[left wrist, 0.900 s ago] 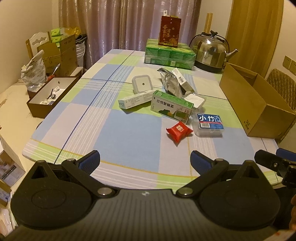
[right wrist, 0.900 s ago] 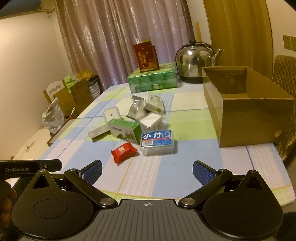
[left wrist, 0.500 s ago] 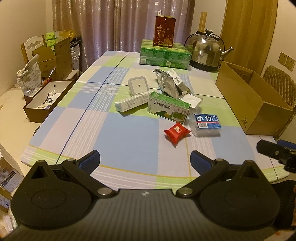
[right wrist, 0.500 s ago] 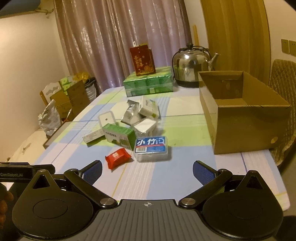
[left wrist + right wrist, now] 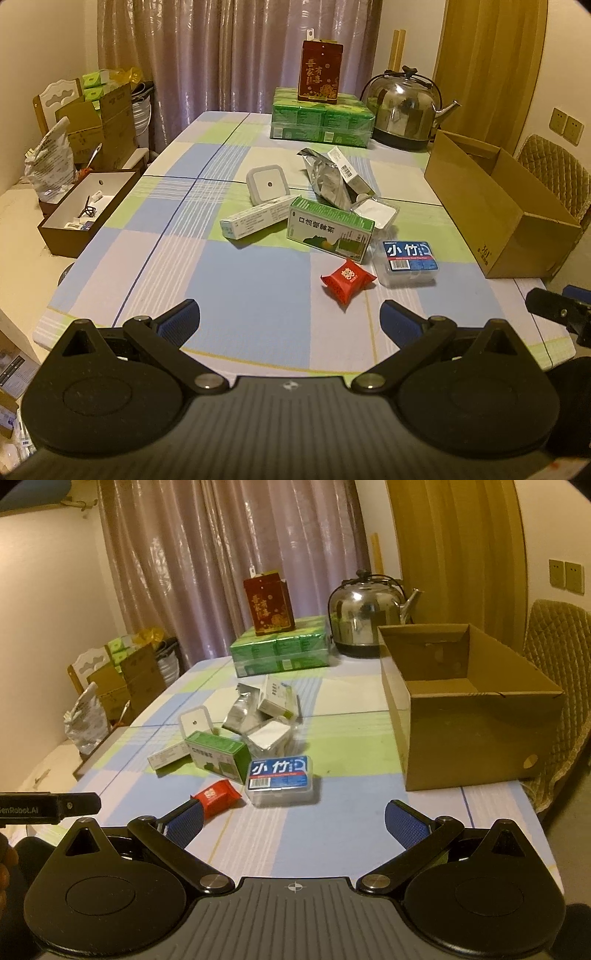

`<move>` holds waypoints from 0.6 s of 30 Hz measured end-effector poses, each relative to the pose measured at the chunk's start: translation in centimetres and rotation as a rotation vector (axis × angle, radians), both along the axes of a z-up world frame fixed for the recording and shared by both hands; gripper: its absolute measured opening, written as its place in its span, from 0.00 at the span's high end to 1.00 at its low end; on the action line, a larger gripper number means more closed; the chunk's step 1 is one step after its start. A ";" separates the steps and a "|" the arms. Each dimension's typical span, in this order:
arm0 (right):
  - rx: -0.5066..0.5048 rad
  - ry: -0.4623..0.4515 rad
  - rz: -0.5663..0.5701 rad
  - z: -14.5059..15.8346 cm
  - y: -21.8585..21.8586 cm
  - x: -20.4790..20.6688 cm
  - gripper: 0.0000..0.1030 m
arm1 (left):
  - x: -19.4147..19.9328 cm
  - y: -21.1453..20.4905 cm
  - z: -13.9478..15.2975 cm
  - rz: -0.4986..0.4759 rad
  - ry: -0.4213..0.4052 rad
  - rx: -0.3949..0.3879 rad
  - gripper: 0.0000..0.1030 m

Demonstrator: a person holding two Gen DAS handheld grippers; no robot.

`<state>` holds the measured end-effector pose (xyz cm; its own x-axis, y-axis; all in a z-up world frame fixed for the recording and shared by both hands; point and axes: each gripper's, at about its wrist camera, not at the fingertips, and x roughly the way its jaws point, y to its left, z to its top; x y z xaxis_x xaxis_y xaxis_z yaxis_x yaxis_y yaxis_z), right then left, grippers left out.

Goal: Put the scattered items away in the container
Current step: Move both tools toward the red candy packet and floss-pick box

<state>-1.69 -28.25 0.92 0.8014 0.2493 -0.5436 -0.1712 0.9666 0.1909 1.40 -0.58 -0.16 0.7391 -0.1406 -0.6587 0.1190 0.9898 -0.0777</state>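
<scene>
1. Cardboard defines the goal in the left wrist view: the open brown box (image 5: 495,206) sits at the table's right edge, top open and apparently empty, so items can be dropped straight in.
2. Same view: the left gripper (image 5: 290,315) hangs over the near table edge with its jaws spread wide and nothing between them, likely poised to choose a first item. The red candy packet (image 5: 347,281) lies nearest, just ahead of the fingers.
3. Behind it the clear floss case (image 5: 406,262), green carton (image 5: 328,230), white tube box (image 5: 255,217), white square device (image 5: 267,184) and silver foil pouch (image 5: 327,179) crowd together mid-table, some overlapping, all outside the box.
4. In the right wrist view, the right gripper (image 5: 293,821) is likewise released and empty, aimed at the floss case (image 5: 280,781), which lies between it and the box (image 5: 469,716), a short carry away.
5. The kettle (image 5: 364,616) and green stacked packs (image 5: 280,650) stand apart at the far end, probably not clutter.
</scene>
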 end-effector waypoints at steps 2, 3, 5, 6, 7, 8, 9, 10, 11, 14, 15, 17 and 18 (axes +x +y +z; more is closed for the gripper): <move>-0.005 -0.003 0.010 -0.1 0.2 0.4 0.02 | 0.3 0.0 0.0 -0.008 -0.004 -0.006 0.01; -0.013 -0.002 0.013 -0.2 0.4 0.7 0.02 | 0.5 -0.1 -0.1 -0.013 -0.005 -0.006 0.01; -0.031 -0.001 0.013 -0.3 0.6 1.4 0.02 | 1.1 -0.3 -0.2 -0.029 -0.009 0.002 0.01; -0.039 -0.002 0.013 -0.4 0.7 1.8 0.02 | 1.4 -0.5 -0.3 -0.038 -0.011 0.010 0.01; -0.048 -0.003 0.010 -0.5 0.8 2.2 0.02 | 1.8 -0.6 -0.4 -0.048 -0.013 0.019 0.01; -0.055 -0.001 0.009 -0.7 0.8 2.6 0.02 | 2.2 -0.7 -0.5 -0.061 -0.014 0.027 0.01; -0.057 0.002 0.012 -0.8 0.9 3.1 0.02 | 2.7 -0.9 -0.7 -0.079 -0.014 0.037 0.01; -0.057 0.007 0.017 -1.0 0.9 3.6 0.02 | 3.2 -1.1 -0.9 -0.102 -0.011 0.049 0.01; -0.062 0.012 0.021 -1.1 1.0 4.2 0.02 | 3.7 -1.3 -1.2 -0.124 -0.008 0.061 0.01; -0.086 0.038 0.035 -1.8 1.5 5.9 0.02 | 5.1 -2.1 -2.2 -0.200 -0.003 0.107 0.01; -0.091 0.045 0.041 -2.0 1.7 6.5 0.02 | 5.6 -2.4 -2.5 -0.225 -0.001 0.121 0.01; -0.092 0.057 0.047 -2.6 2.1 7.9 0.02 | 6.5 -3.1 -3.2 -0.275 -0.002 0.152 0.01; -0.092 0.061 0.045 -2.9 2.3 8.6 0.02 | 6.9 -3.4 -3.6 -0.298 -0.005 0.168 0.01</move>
<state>6.87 -25.95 -1.96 0.7551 0.2312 -0.6135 -0.2058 0.9721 0.1130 8.32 -3.95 -3.77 0.6852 -0.2405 -0.6875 0.4049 0.9104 0.0850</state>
